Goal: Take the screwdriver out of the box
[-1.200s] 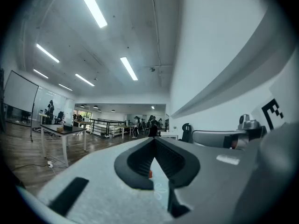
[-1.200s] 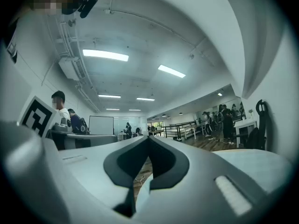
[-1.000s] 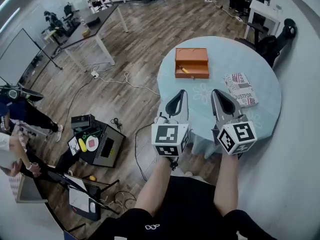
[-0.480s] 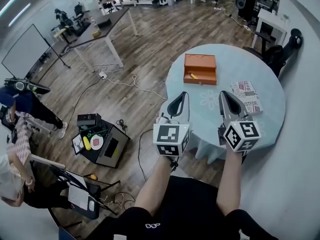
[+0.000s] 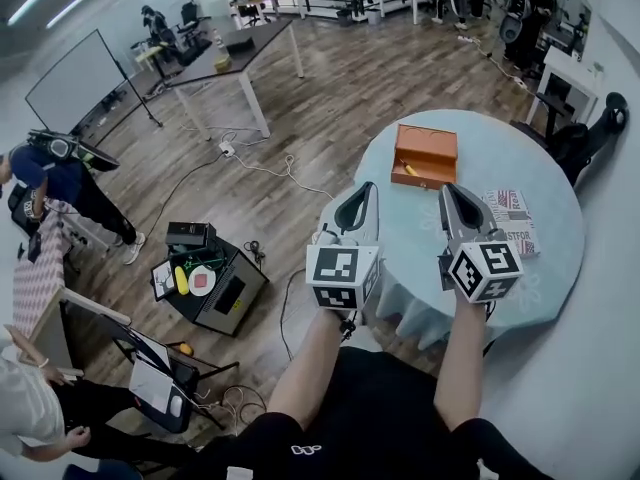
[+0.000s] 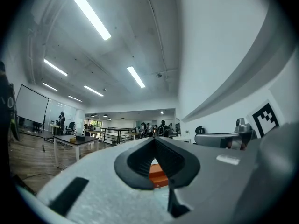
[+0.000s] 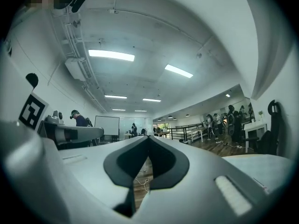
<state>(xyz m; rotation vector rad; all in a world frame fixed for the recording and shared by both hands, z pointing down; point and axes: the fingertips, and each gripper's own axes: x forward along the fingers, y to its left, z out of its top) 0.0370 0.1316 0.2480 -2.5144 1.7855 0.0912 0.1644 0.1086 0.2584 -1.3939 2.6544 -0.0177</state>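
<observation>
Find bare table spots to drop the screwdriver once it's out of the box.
The table is mostly bare. There is a wide patch right of the box and behind the book, plus the gap between the two. The near rim in front of the book is also free. It is tight only left of the box, by the rim.

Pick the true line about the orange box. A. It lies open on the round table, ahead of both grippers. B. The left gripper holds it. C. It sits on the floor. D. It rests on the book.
A: the orange box lies open on the round table, beyond the left gripper and right gripper, touched by neither.
</observation>
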